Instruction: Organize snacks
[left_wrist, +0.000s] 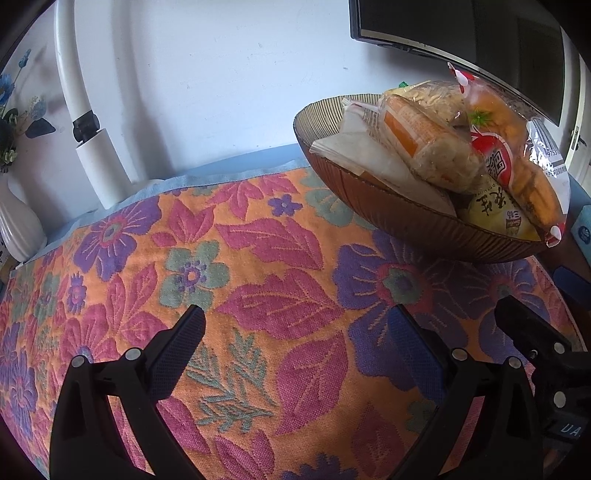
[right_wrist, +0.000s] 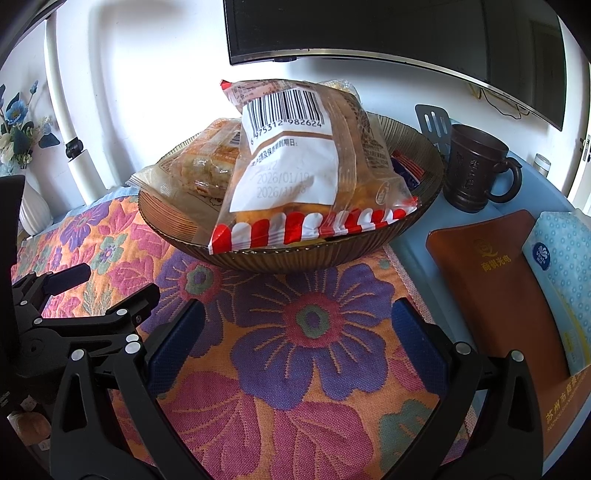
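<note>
A brown ribbed glass bowl (left_wrist: 388, 206) sits on the floral cloth (left_wrist: 221, 295), piled with several wrapped snacks. On top lies a clear bag with red and white stripes (right_wrist: 306, 177); an orange-labelled rice cake pack (left_wrist: 424, 147) and a white packet (left_wrist: 362, 155) lie beside it. The bowl also shows in the right wrist view (right_wrist: 280, 254). My left gripper (left_wrist: 295, 317) is open and empty over the cloth, left of and in front of the bowl. My right gripper (right_wrist: 299, 314) is open and empty just in front of the bowl. The other gripper shows at each view's edge.
A dark mug (right_wrist: 476, 166), a brown leather case (right_wrist: 491, 280) and a blue tissue pack (right_wrist: 565, 258) lie right of the bowl. A white vase (left_wrist: 18, 225) with blue flowers stands at the far left. A monitor (right_wrist: 369, 29) hangs on the wall behind.
</note>
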